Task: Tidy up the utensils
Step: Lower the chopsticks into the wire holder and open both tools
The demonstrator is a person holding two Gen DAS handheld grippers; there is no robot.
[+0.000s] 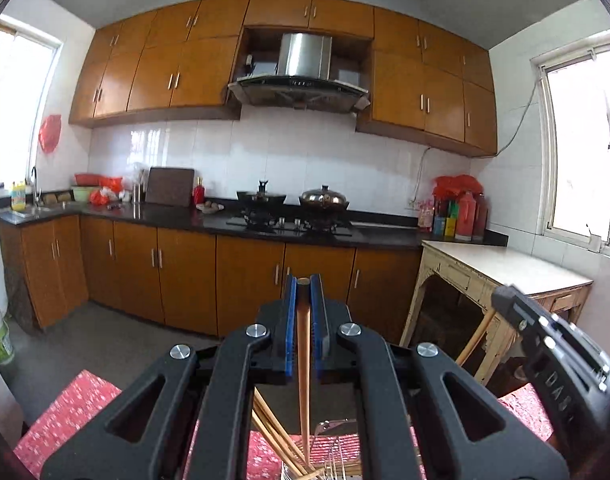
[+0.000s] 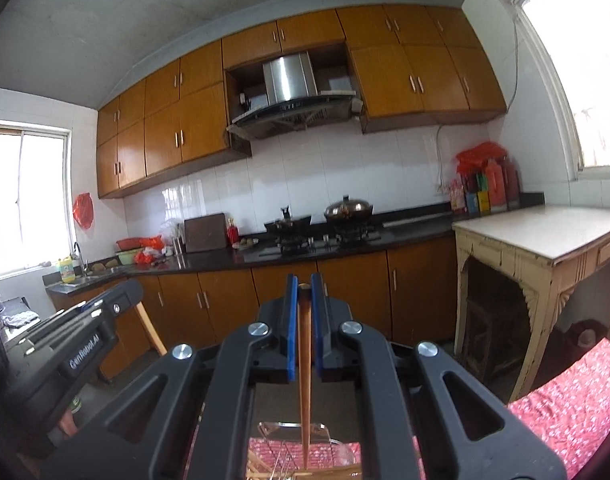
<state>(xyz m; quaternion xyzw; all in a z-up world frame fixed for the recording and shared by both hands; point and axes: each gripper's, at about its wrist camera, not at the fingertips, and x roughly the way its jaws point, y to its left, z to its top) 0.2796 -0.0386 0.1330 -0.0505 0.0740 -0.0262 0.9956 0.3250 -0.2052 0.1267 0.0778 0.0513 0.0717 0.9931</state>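
While both grippers point level at the kitchen counter (image 1: 209,222), a stove (image 1: 293,222) with 2 pots sits ahead, a cream side table (image 1: 505,264) to the right, red patterned cloth (image 1: 73,412) below. Lettering "GenRobot.AI" reads on the left gripper body in the right wrist view. Left gripper (image 1: 303,284): jaws clamped on 1 wooden chopstick (image 1: 303,344), more chopsticks (image 1: 273,436) bundled underneath. Right gripper (image 2: 303,282): jaws likewise pinched on 1 chopstick (image 2: 304,360) above a wire rack (image 2: 297,460).

I see a bright kitchen lit by daylight. The windows (image 1: 585,140) are so bright they look all white. The white wall tiles (image 2: 305,172) shine. Straight lines bend near the dark, round edges of both pictures.
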